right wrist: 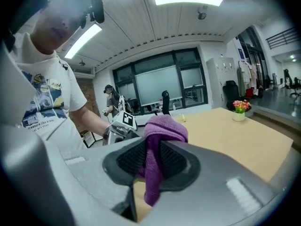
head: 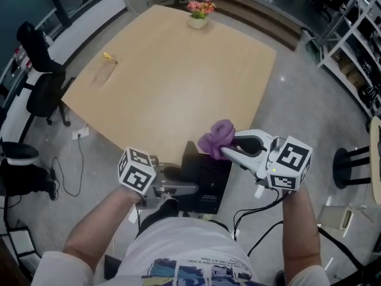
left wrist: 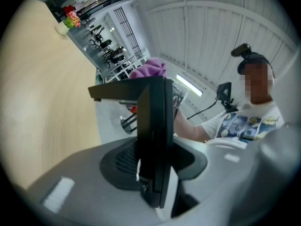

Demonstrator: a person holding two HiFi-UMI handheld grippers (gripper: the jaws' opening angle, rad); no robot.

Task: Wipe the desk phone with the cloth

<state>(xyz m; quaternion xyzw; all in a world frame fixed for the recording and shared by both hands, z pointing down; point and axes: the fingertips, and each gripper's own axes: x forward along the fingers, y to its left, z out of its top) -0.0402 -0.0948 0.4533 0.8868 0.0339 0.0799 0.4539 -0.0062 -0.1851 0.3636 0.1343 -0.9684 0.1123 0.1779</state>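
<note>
**Step in hand:** bring the cloth to the phone and wipe it.

- The left gripper [left wrist: 153,166] is clamped on the phone [left wrist: 153,121], which stands edge-on between its jaws. Hold this grip firm so the phone does not twist under wiping pressure.
- The right gripper [right wrist: 153,161] is clenched on the purple cloth [right wrist: 160,131]. A bunched fold sticks out past the jaw tips and a tail hangs below.
- Lead with the bunched fold, press lightly, and stroke across the flat face. Let only cloth, not the jaw tips, meet the surface.
- Stroke away from the left gripper so the two grippers do not collide.

**Phone:** a flat black slab with a thin profile and a dull, dark face. In the left gripper view a ledge projects at its top. In the head view it is at the near edge of the table [head: 166,70], directly in front of the person. The cloth is at its upper edge, but contact cannot be confirmed. Whether the phone rests on the table cannot be told.
</note>
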